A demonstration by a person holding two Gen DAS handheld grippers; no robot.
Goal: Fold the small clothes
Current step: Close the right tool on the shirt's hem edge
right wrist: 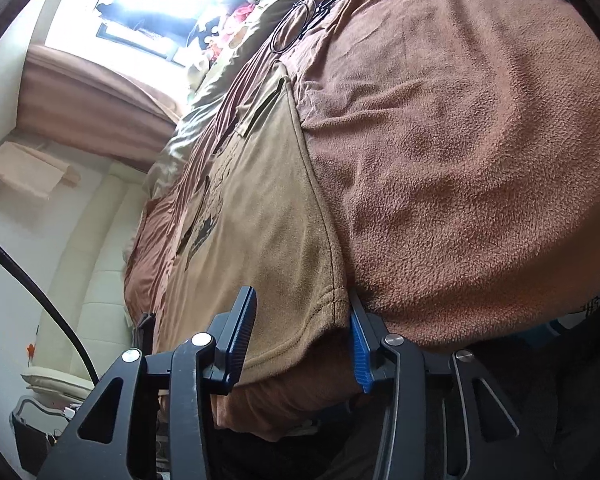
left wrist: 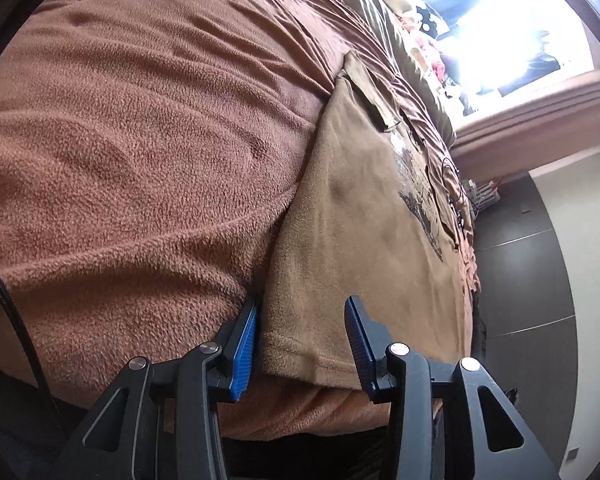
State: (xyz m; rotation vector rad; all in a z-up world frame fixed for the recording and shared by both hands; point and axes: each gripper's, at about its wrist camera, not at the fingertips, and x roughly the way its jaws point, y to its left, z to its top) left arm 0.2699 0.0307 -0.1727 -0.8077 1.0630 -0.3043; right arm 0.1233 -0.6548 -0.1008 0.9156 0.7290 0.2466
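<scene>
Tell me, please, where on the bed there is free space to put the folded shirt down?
The brown fleece blanket is bare beside the tan shirt, on the side away from the window. Toward the window it is crowded: a black cable and small things lie there.

Daylight floods in from a window [left wrist: 496,28] far ahead of each claw, blown out to white so nothing beyond the glass reads. The blanket [left wrist: 140,140] just ahead of the left claw [left wrist: 302,342] is evenly lit and sharp, its nap crisp. Below both claws the bed edge drops into deep shadow. Fisheye bending curves the curtain [right wrist: 80,108] and walls, and black vignette rings the corners. No motion blur shows.
</scene>
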